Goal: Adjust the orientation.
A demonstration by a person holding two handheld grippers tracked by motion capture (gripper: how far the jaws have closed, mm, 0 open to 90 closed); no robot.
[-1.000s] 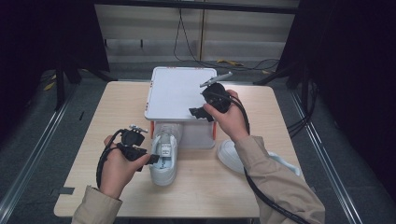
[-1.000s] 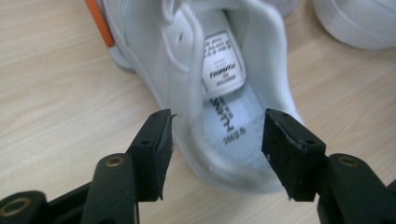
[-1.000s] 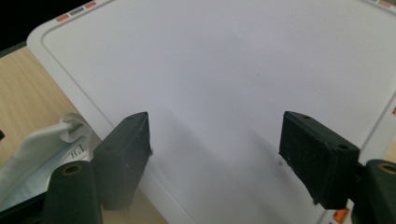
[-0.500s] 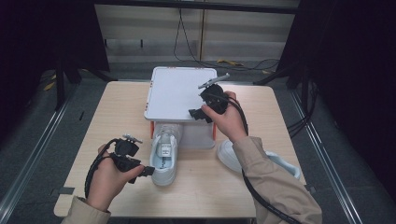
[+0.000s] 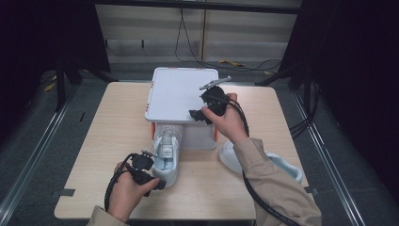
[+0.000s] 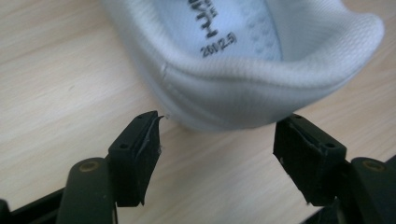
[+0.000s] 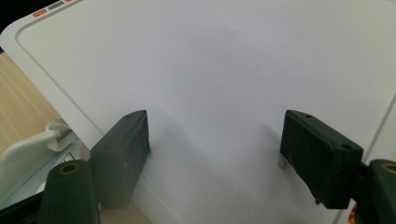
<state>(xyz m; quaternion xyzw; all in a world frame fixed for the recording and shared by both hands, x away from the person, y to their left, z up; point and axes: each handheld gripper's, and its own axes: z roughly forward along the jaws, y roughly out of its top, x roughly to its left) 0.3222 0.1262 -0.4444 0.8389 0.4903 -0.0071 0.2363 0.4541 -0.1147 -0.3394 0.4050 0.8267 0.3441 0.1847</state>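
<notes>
High view: the left hand (image 5: 123,190) enters from the table's (image 5: 94,141) near edge and holds the left gripper (image 5: 157,181) low over the wood, near the near-left corner, aimed right at the heel of a white shoe (image 5: 165,155). The right forearm, in a tan sleeve (image 5: 273,183), reaches diagonally from the near-right corner toward the table's centre; the right hand (image 5: 226,120) carries the right gripper (image 5: 197,115) above the white lid (image 5: 179,92) of a box (image 5: 200,136) standing at the middle of the far edge.

The shoe lies with its long axis running from the near edge toward the far edge, toe against the box's near wall, heel toward the person. A second white shoe (image 5: 282,162) lies by the right edge, partly covered by the sleeve.

Left gripper view: the jaws stand wide apart, empty, their tips just short of the heel (image 6: 243,98), one at each side. Right gripper view: the jaws are spread wide over the flat lid (image 7: 233,70) and grip nothing.

Bare wood extends along the left edge and the near edge.
</notes>
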